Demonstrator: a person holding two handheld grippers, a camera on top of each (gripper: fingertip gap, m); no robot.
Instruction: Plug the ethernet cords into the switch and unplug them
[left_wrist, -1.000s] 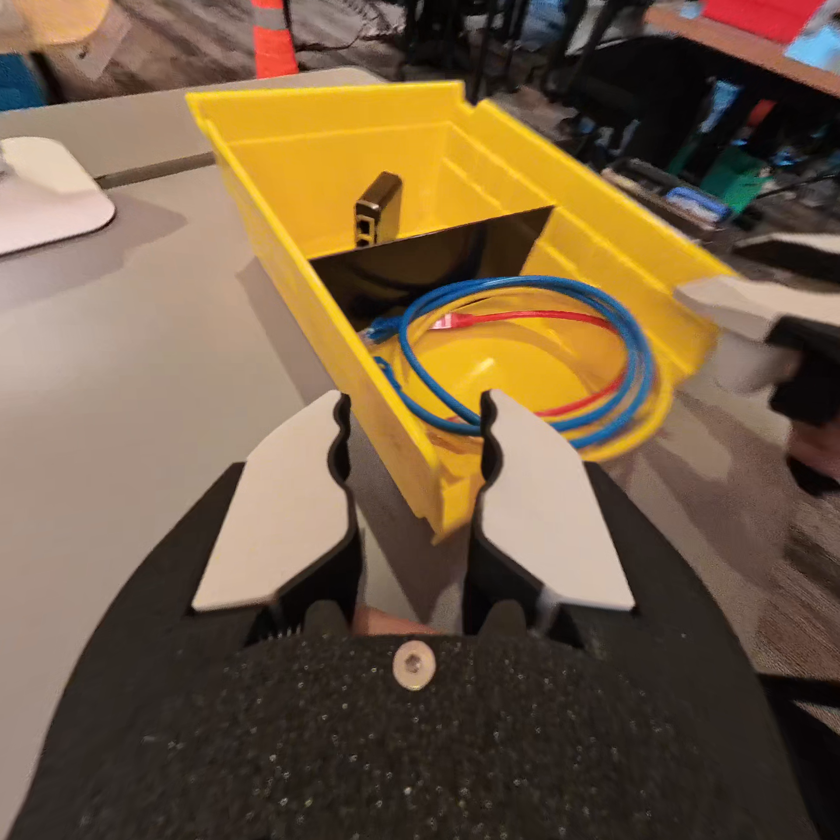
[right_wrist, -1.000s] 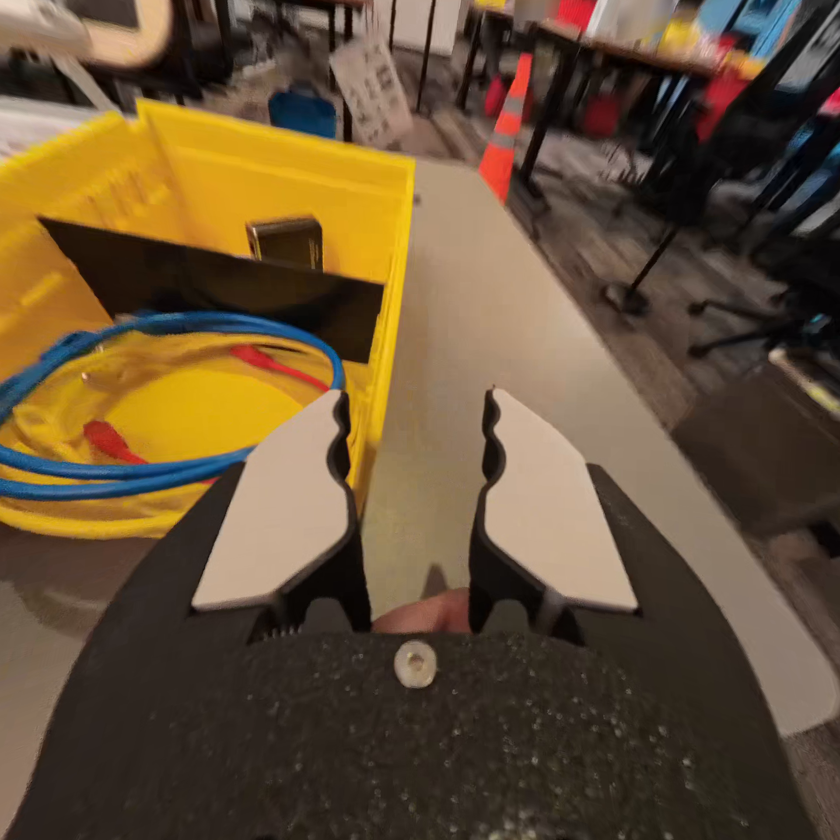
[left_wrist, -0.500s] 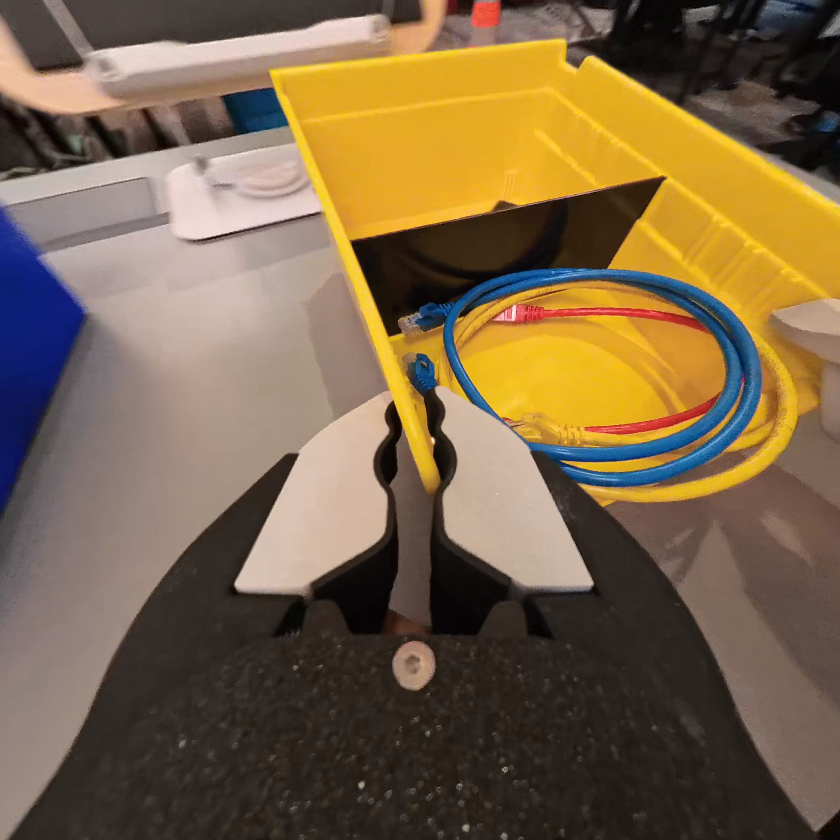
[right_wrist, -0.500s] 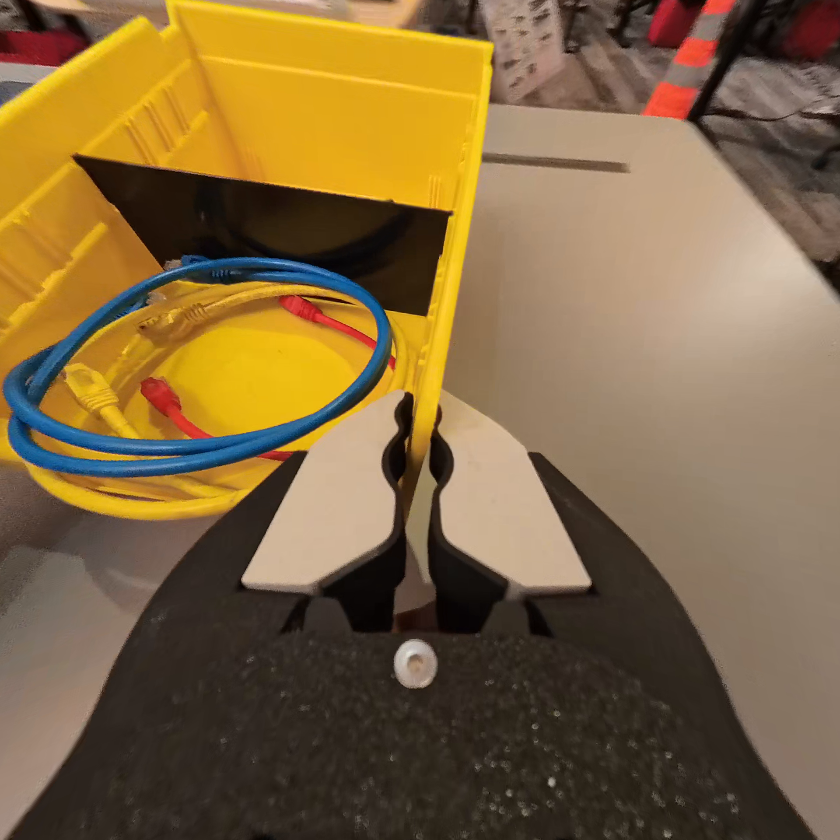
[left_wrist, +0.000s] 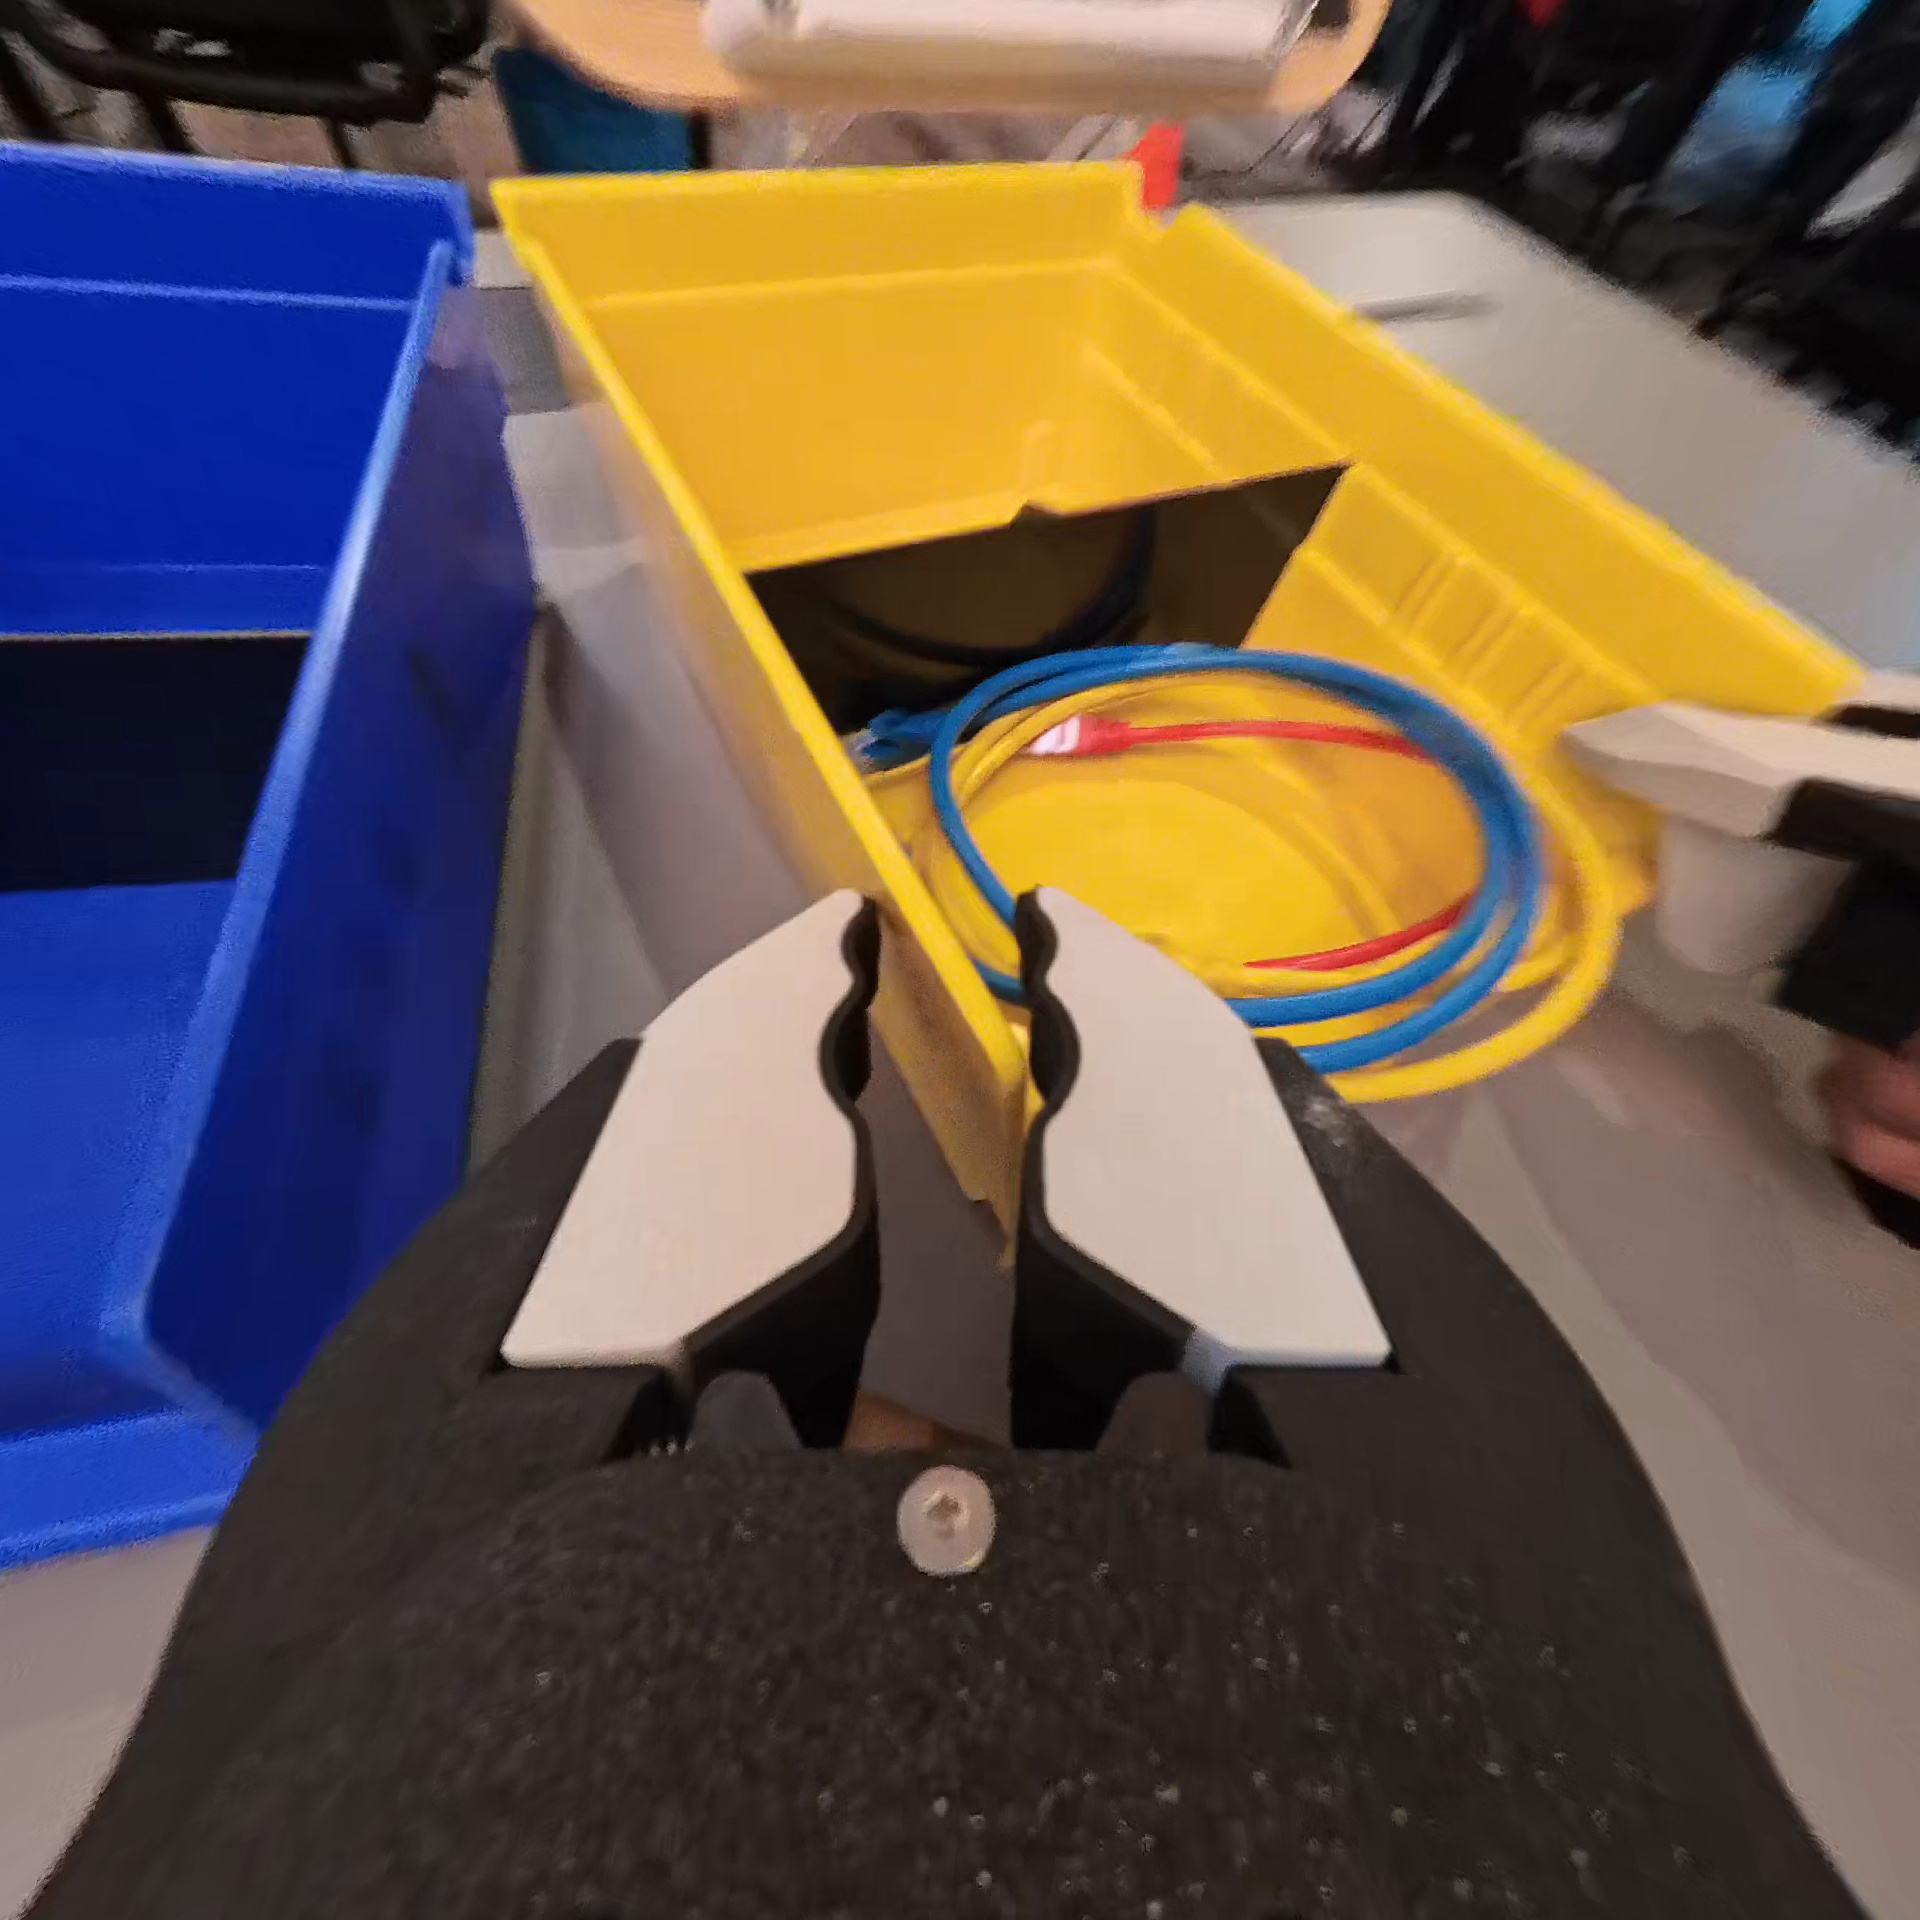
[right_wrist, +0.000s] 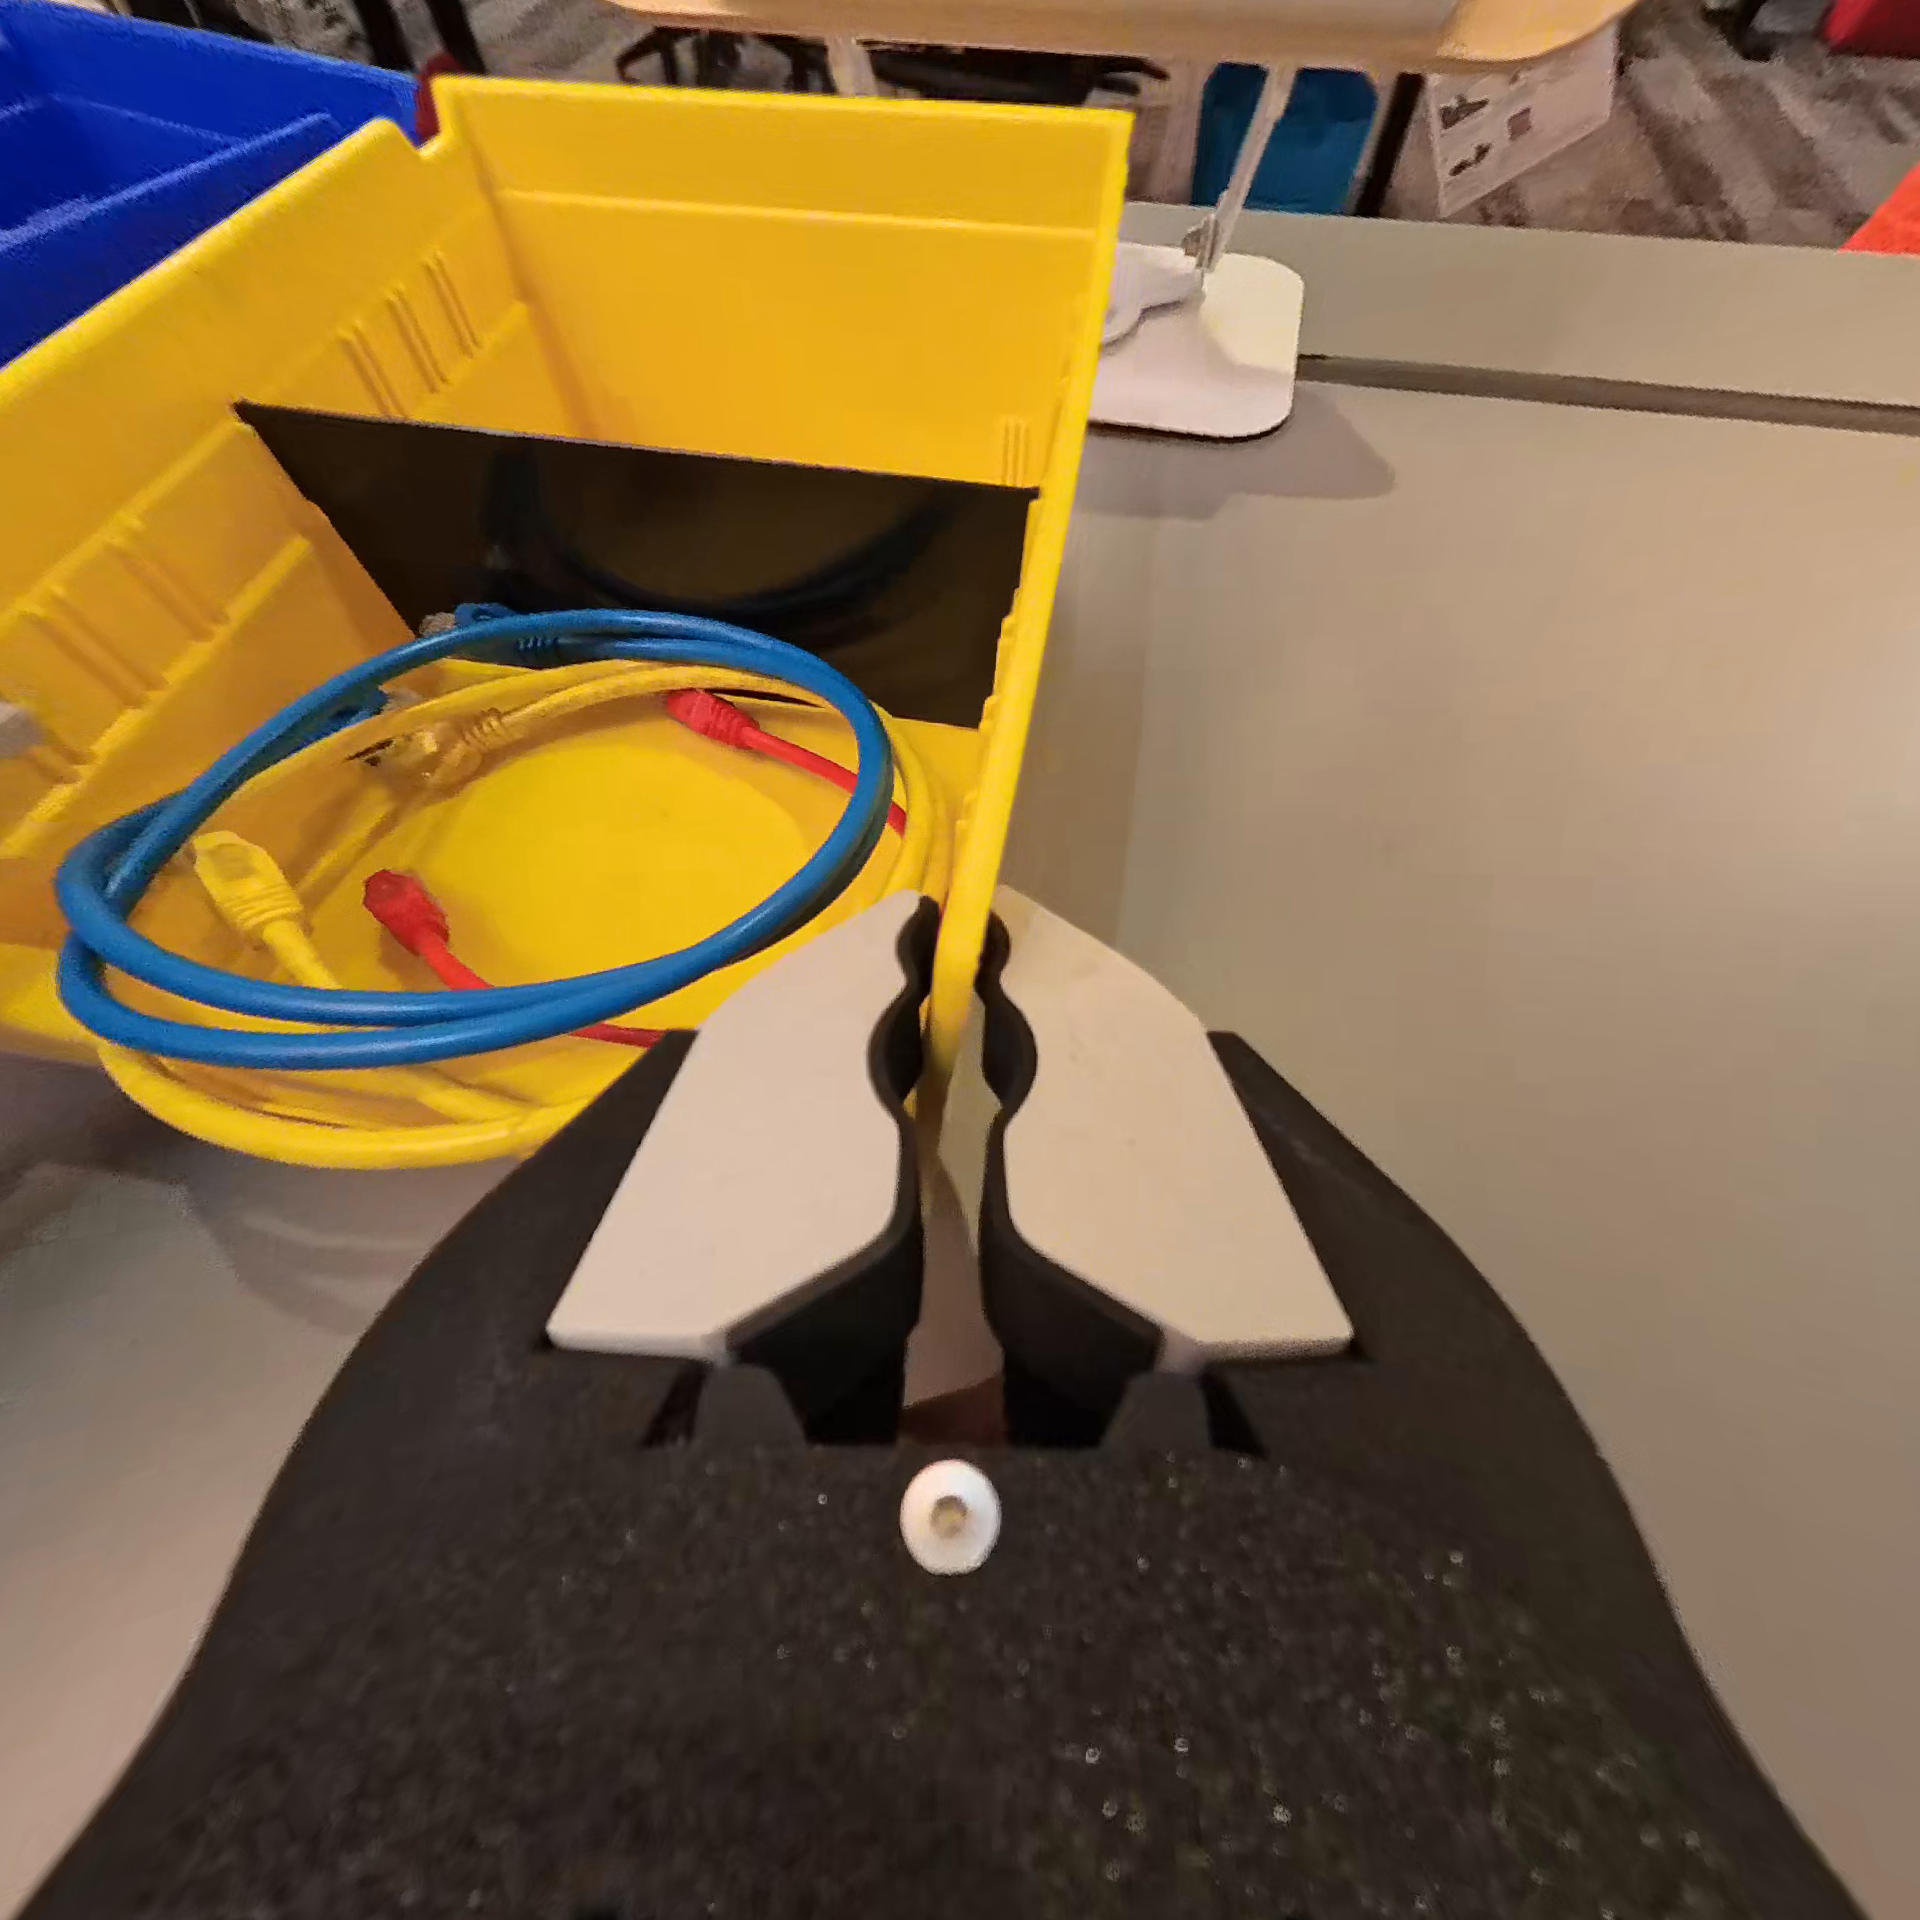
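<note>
both grippers on the yellow bin's side walls, cords coiled between them

left gripper (left_wrist: 945, 1049) straddles the near-left wall of the yellow bin (left_wrist: 1475, 436), jaws a little apart with slack showing; right gripper (right_wrist: 951, 997) is pinched onto the near-right wall. bin's long axis runs away from both. blue cord (right_wrist: 468, 997), yellow cord (right_wrist: 249, 894) and red cord (right_wrist: 416, 925) lie in the front compartment before the black divider (right_wrist: 644, 540), about equally near both grippers. switch not visible now. a second ago both sets of jaws stood wide, short of the walls; the blue bin (left_wrist: 208, 727) has come into view.
</note>
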